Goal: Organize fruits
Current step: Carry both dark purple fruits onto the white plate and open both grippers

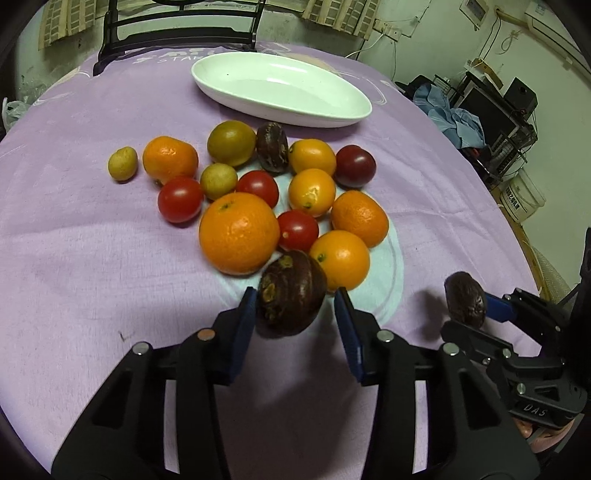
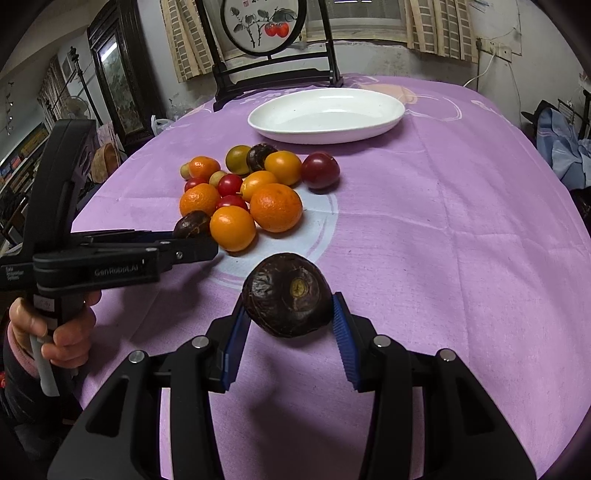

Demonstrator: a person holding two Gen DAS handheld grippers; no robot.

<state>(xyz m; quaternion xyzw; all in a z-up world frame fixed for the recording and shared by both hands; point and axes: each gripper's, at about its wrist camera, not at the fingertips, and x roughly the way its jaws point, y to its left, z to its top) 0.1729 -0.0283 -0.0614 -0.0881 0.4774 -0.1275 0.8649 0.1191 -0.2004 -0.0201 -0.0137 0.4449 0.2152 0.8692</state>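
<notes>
A pile of fruit lies on the purple tablecloth (image 1: 74,240): oranges (image 1: 238,232), red tomatoes (image 1: 180,199), small green fruits (image 1: 218,181) and a dark brown water chestnut (image 1: 272,147). My left gripper (image 1: 295,306) is shut on a dark brown water chestnut (image 1: 290,293) at the pile's near edge. My right gripper (image 2: 288,314) is shut on another water chestnut (image 2: 288,293), held to the right of the pile; it also shows in the left wrist view (image 1: 465,304). An empty white oval dish (image 1: 280,88) sits beyond the pile.
A black wooden stand with a round painted panel (image 2: 264,26) rises at the table's far edge. Shelves, cloths and a bucket (image 1: 521,195) stand off the table to the right. The cloth stretches to the right of the pile (image 2: 461,221).
</notes>
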